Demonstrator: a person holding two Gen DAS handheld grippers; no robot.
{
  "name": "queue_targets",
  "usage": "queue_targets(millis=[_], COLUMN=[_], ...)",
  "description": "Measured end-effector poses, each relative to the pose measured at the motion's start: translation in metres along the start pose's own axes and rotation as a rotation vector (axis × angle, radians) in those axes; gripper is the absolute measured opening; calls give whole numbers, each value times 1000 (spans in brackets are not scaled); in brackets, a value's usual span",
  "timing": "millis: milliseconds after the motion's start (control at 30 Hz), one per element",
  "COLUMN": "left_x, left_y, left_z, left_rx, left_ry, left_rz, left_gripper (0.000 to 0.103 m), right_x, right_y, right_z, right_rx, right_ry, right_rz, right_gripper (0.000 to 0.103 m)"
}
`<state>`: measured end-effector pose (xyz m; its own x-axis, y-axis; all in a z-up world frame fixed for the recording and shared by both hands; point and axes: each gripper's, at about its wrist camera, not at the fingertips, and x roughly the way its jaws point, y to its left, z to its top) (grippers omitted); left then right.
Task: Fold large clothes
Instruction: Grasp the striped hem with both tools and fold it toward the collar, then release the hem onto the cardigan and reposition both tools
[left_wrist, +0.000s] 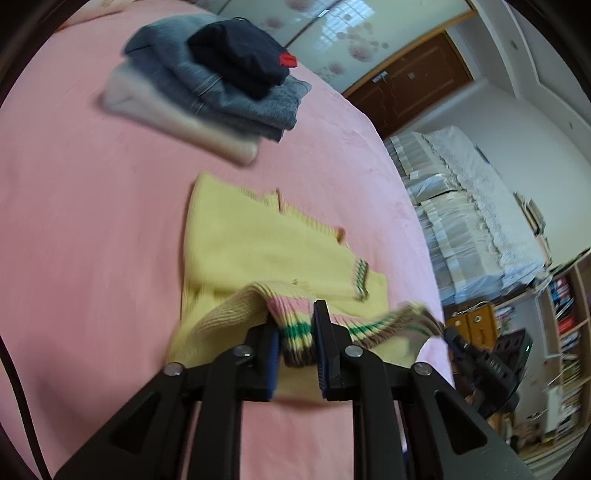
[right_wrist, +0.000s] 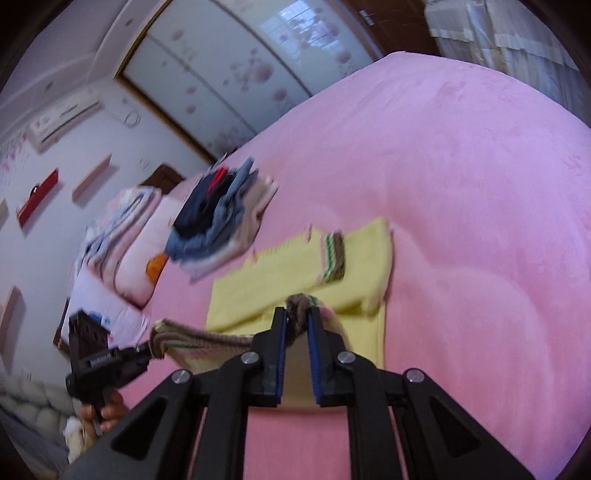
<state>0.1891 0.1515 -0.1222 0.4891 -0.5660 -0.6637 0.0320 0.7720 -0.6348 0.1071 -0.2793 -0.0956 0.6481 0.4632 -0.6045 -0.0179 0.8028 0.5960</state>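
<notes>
The left gripper (left_wrist: 295, 336) had its jaws clamped on the striped ribbed hem (left_wrist: 295, 332) of the yellow sweater (left_wrist: 258, 251), and the right gripper (right_wrist: 296, 332) pinched the same hem further along, probably so both corners could be carried over together for a fold. The sweater lay on the pink bed (left_wrist: 74, 221), sleeves already folded in. At eleven o'clock, well apart, sat a stack of folded clothes (left_wrist: 207, 85); no containers showed, though blur hid detail.
</notes>
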Motion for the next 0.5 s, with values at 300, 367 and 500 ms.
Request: queue_targets(millis=[300,367,500], left_x=[43,44,50], left_y=[22,23,25], left_z=[21,20,21], left_rx=[-6,22,98], left_ry=[49,51,59], left_rz=[74,89,146], left_gripper=[50,50,50], right_x=[54,62,74], right_y=[-22,-14,0], right_z=[15,8,-1], right_rx=[-53,-119,-229], right_ry=[73,98,110], right_rz=[-157,-166,-206], right_gripper=[37,37,37])
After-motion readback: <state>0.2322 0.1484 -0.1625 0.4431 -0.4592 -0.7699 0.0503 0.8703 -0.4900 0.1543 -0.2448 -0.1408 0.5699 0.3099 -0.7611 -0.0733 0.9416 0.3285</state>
